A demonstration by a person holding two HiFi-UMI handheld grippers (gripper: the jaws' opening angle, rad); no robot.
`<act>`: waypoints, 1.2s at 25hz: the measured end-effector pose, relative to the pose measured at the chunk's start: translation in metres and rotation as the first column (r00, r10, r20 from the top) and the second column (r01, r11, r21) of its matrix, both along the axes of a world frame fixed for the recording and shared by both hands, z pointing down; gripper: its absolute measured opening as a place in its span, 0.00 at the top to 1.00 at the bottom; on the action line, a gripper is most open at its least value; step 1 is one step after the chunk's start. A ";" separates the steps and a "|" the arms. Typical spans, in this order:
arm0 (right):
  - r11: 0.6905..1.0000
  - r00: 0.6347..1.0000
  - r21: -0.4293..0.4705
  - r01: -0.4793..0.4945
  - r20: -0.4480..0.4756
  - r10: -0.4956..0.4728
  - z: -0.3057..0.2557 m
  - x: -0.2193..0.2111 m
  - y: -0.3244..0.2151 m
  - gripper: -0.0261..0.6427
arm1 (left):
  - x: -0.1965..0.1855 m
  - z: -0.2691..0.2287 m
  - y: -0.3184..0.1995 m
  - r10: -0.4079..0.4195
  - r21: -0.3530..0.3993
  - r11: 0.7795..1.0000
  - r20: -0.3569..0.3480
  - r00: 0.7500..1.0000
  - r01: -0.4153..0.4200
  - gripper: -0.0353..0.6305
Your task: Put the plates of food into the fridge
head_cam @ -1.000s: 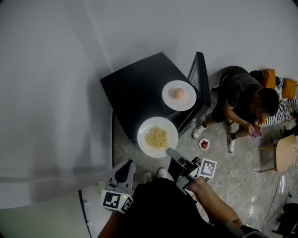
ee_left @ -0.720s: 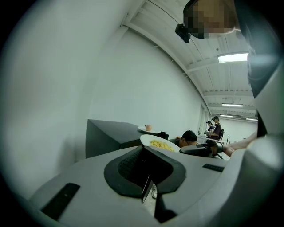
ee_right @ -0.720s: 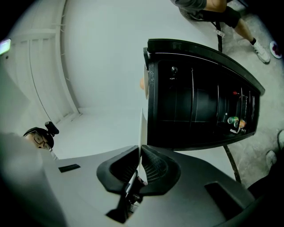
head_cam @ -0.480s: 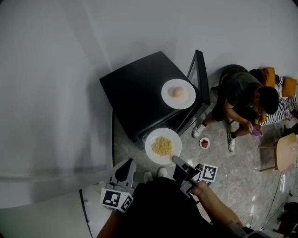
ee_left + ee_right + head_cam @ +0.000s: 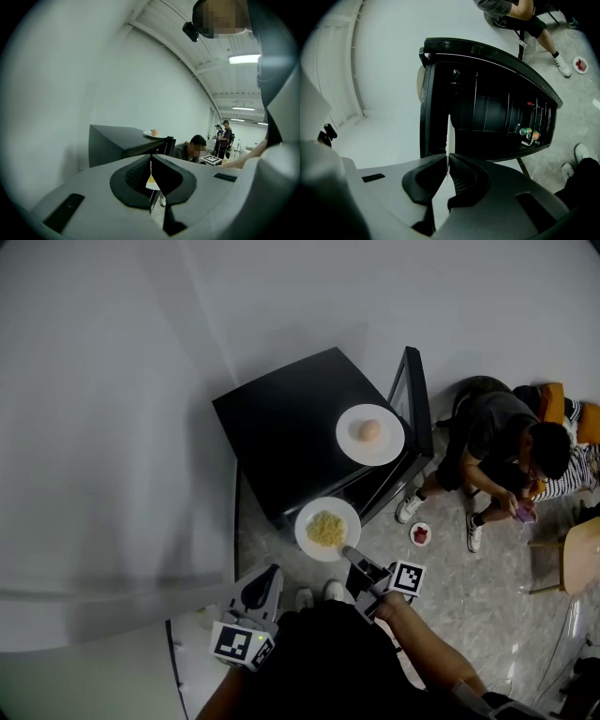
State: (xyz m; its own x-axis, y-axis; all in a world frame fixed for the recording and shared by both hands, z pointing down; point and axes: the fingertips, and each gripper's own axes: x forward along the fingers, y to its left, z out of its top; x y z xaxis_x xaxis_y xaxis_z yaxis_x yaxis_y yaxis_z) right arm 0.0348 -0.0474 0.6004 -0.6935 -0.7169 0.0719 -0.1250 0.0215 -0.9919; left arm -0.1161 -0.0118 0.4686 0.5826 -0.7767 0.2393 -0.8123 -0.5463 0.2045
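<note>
White plate of yellow food [image 5: 307, 538] is the only thing in hand: the right tongs [image 5: 349, 554] are clamped on its near rim, and the right gripper view shows that rim edge-on as a thin pale line pinched between the pads. The plate hangs over the floor just in front of the black fridge [image 5: 281, 427], whose door [image 5: 415, 399] stands open, so the way in is already clear. Dark shelves [image 5: 487, 112] show past the plate, and a couple of cans [image 5: 527, 133] sit in the door rack, but the plate has not yet crossed the opening. A second plate [image 5: 384, 448], carrying one round peach-coloured item, rests on the fridge's top surface, untouched. A small dish [image 5: 420, 543] with something red lies on the floor near a crouching person [image 5: 497, 442]; whether it counts among the plates I cannot tell. The left tongs [image 5: 151, 159] are closed tip to tip and grip nothing I can name, held low and well apart from both plates. By my reading no plate is inside yet. The first is on its way to a shelf, and at least the one on top is still to be fetched.
</note>
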 end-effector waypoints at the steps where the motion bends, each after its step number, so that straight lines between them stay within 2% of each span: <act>1: 1.000 1.000 -0.005 -0.001 -0.008 0.001 0.005 -0.002 -0.005 0.91 | -0.001 0.001 0.000 -0.002 -0.006 1.000 0.004 1.000 0.002 0.91; 11: 0.997 0.997 -0.070 -0.027 -0.067 0.023 0.043 -0.009 -0.044 0.91 | -0.013 0.002 0.000 -0.029 -0.009 1.000 0.025 0.999 0.029 0.91; 14: 0.992 0.998 -0.118 -0.042 -0.048 0.037 0.054 -0.013 -0.051 0.91 | -0.013 0.004 -0.001 -0.044 -0.023 0.999 0.016 0.999 0.044 0.91; 30: 0.983 0.997 -0.168 -0.071 -0.051 0.063 0.075 -0.039 -0.094 0.91 | -0.023 0.009 -0.004 -0.058 -0.020 0.998 0.049 0.997 0.059 0.91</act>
State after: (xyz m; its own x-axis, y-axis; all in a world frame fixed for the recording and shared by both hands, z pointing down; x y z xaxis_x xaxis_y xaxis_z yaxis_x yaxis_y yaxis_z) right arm -0.0040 -0.1415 0.6752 -0.6376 -0.7365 0.2259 -0.1649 -0.1560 -0.9739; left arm -0.1393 -0.0154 0.4774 0.5238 -0.8033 0.2834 -0.8518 -0.4936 0.1755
